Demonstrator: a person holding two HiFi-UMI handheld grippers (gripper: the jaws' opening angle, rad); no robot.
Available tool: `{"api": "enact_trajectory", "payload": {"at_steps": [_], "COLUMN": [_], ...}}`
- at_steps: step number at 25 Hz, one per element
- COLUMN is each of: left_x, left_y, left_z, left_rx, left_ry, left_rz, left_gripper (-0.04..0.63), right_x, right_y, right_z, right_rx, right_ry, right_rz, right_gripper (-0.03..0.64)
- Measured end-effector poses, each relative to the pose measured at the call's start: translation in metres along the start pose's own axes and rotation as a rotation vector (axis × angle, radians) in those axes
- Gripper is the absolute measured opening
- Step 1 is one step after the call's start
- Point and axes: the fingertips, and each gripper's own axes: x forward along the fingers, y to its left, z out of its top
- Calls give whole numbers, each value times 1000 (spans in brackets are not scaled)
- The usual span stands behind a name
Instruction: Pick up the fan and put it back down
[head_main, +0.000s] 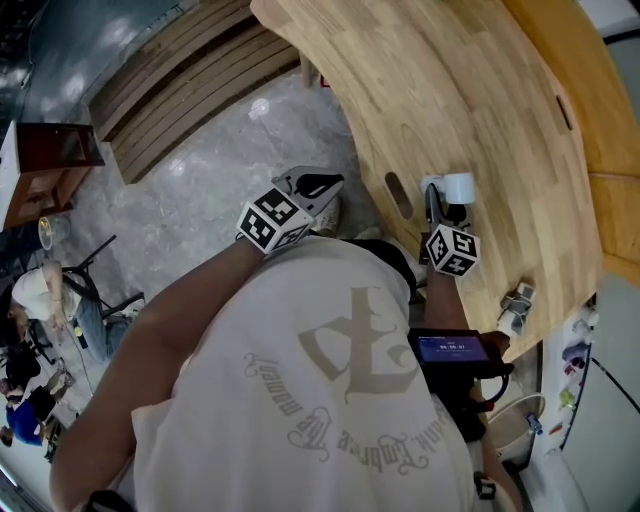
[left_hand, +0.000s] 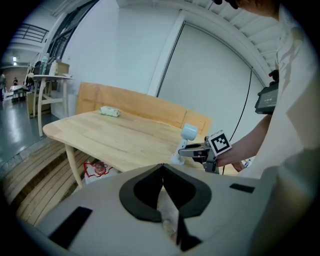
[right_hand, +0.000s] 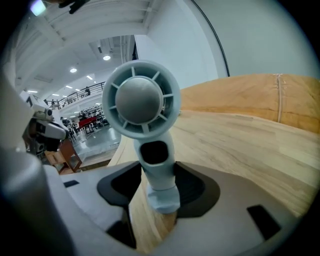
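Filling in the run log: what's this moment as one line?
right gripper shut on fan stem | fan upright near table edge | left gripper shut, empty

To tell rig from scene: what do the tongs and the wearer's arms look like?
Left tongs and right tongs: pale grey bodies, black curved pads, each carrying a white cube of black square markers. Worn: a white short-sleeved T-shirt with grey print.
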Motion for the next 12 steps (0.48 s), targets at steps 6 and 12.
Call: {"api": "enact_trajectory", "payload": {"at_steps": [6,12], "left_x": [1,6], "left_y": [7,10], "left_z": [3,6], "left_rx": [20,47], "left_ry": [9,19], "left_rz": [-15,-41], "left_gripper": [11,11], "right_x": [0,-3], "right_y": [-2,0], "right_z": [1,3], "right_rx": [5,30], "right_ry": [0,-27], "right_rz": [-6,-7], "right_gripper": [212,209]}}
